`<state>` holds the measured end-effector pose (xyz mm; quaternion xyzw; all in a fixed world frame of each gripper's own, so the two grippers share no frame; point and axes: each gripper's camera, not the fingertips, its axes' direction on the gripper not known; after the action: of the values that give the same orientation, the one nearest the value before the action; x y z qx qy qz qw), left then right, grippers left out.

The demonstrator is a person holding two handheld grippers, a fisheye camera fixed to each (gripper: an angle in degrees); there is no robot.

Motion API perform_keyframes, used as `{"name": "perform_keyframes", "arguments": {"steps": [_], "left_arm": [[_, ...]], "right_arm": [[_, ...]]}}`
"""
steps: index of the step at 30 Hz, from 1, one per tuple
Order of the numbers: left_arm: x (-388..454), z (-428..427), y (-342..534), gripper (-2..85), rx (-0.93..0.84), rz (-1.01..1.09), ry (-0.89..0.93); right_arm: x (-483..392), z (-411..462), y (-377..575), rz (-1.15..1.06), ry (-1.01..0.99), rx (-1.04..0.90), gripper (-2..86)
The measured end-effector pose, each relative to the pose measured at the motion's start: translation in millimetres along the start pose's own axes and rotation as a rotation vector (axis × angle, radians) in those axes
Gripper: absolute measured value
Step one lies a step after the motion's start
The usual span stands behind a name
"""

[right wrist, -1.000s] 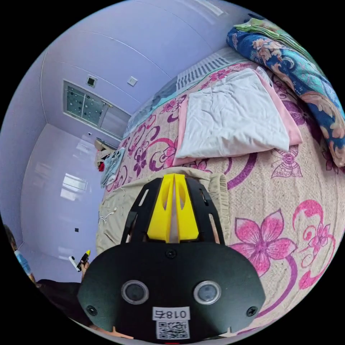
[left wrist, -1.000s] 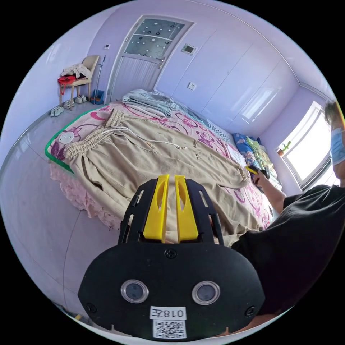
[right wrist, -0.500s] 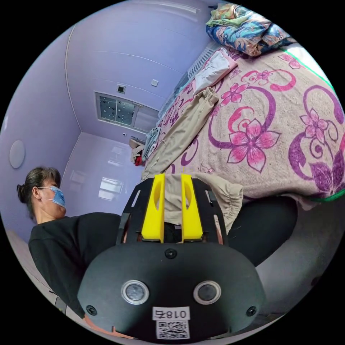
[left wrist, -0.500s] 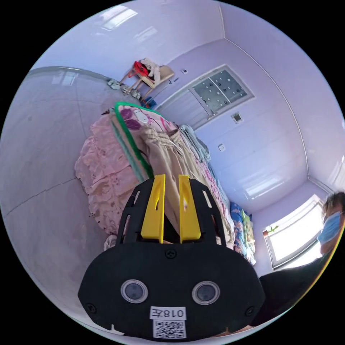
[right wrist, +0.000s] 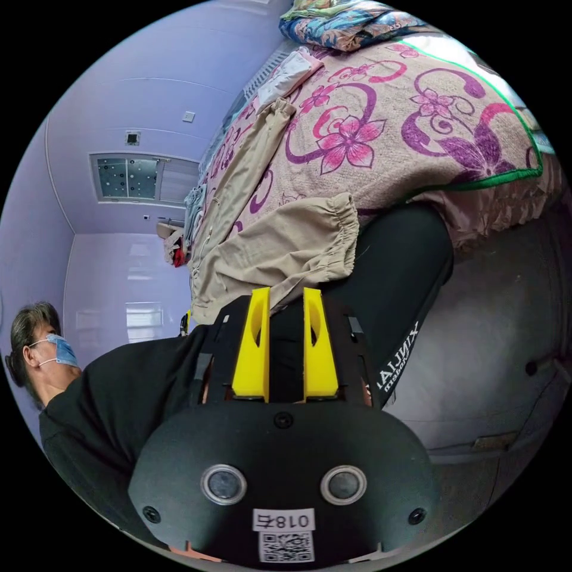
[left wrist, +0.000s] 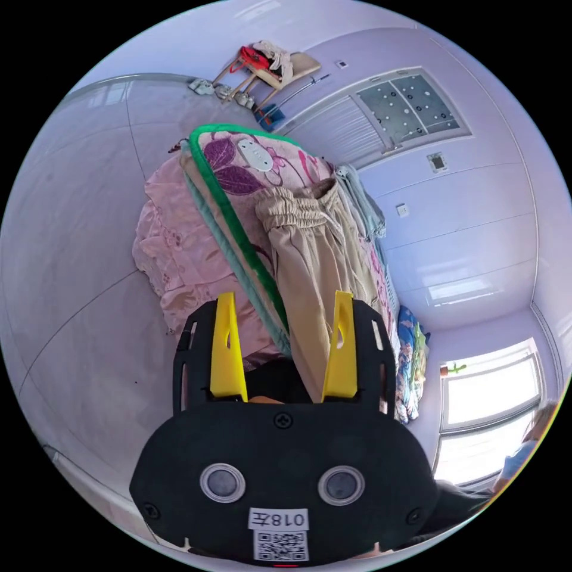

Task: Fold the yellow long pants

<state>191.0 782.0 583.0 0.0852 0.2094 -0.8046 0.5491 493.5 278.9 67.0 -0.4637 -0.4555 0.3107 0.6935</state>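
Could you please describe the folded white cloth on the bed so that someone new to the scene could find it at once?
Start from the bed with the floral blanket. In the right gripper view, follow the tan pants to their far cuff, toward the heaped blue floral quilt. The white cloth lies flat just beyond that cuff; it is the one plain white piece, resting on a pink layer.

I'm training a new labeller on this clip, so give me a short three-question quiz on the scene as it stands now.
1. True or false: the left gripper has its jaws spread wide apart.
2. What hangs over the bed edge, just above the right gripper? A) a cuffed leg of the yellow pants B) a white pillow C) a towel
3. What closes the pants' waistband, seen in the left gripper view?

Key: 1 true; 2 A; 3 elastic gathering with a drawstring.
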Motion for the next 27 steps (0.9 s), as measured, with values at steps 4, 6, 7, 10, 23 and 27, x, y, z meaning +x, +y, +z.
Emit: {"name": "perform_keyframes", "arguments": {"steps": [4, 6, 7, 10, 23, 27], "left_arm": [[-4.9, 21.8, -23.1, 14.7, -0.077, -0.023, -0.083], [-7.2, 27.3, -27.4, 6.4, -0.048, -0.024, -0.015], [-5.7, 26.4, -27.1, 4.5, -0.032, -0.013, -0.003], [6.4, 20.7, -24.4, -0.2, 0.039, 0.042, -0.035], [25.0, 17.0, -52.5, -0.9, 0.082, 0.127, 0.071], [24.2, 18.1, -63.4, -0.9, 0.077, 0.135, 0.08]], "right_arm": [[3.2, 0.3, 9.6, 0.022, -0.012, 0.0, 8.5], [2.5, 2.5, 11.4, 0.02, -0.017, -0.011, 8.5], [1.3, 3.9, 12.1, 0.02, -0.007, -0.019, 8.5], [-4.3, 2.8, 15.2, 0.02, 0.026, -0.012, 8.6], [24.5, 9.5, 4.4, 0.224, -0.006, 0.063, 11.6], [27.5, 18.5, -5.1, 0.252, -0.011, 0.053, 11.5]]}}
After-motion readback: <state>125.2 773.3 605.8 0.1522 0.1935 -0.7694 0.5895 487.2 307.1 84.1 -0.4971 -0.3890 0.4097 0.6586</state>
